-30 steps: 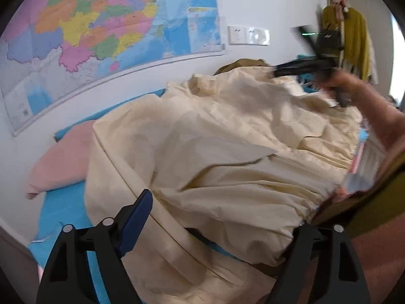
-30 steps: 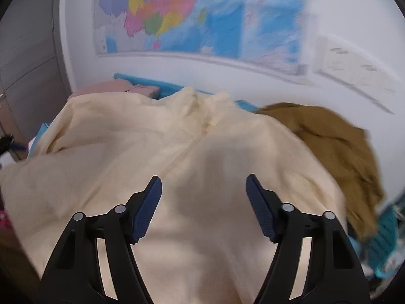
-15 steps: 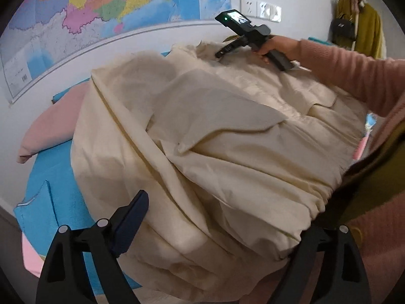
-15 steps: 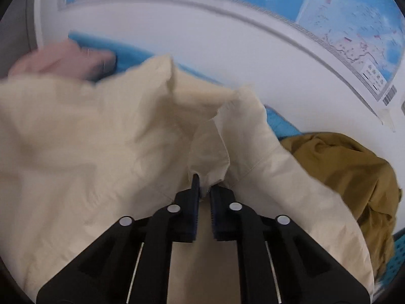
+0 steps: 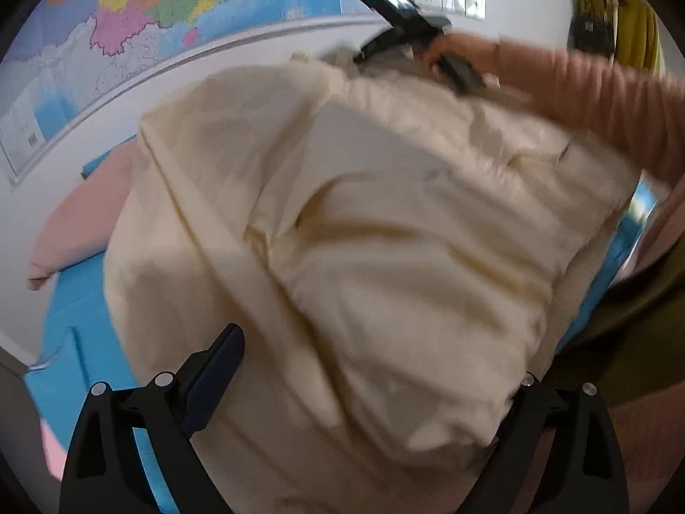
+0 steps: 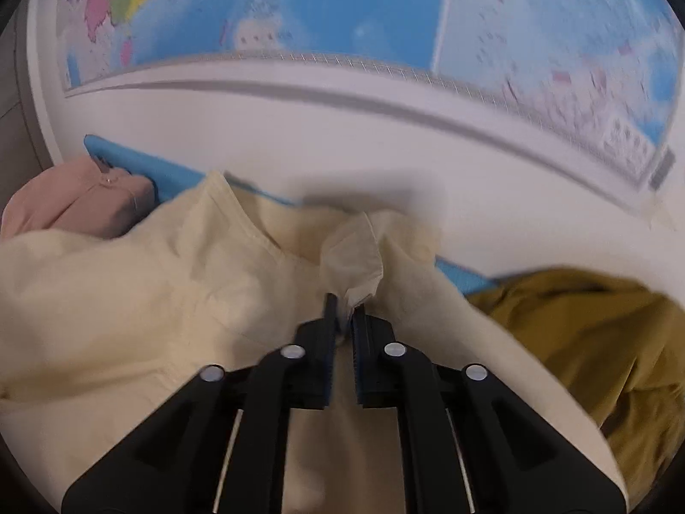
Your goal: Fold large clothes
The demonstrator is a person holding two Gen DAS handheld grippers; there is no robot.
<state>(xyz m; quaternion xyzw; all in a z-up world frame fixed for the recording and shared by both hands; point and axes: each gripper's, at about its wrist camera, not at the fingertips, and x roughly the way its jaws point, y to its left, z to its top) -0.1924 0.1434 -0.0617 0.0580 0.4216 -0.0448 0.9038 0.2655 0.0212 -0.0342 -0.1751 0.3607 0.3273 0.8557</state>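
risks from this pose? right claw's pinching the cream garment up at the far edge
1. The right claw pinches only a small bunched bit of the cream garment; its jaws have just been opening a little, so the fabric may slip out.
2. The left claw is open and grips nothing, so a pull could drag the whole garment.

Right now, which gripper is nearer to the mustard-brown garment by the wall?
Right. The right gripper is pinched on the cream garment just beside the mustard-brown garment. The left gripper is open at the cream garment's opposite, near end.
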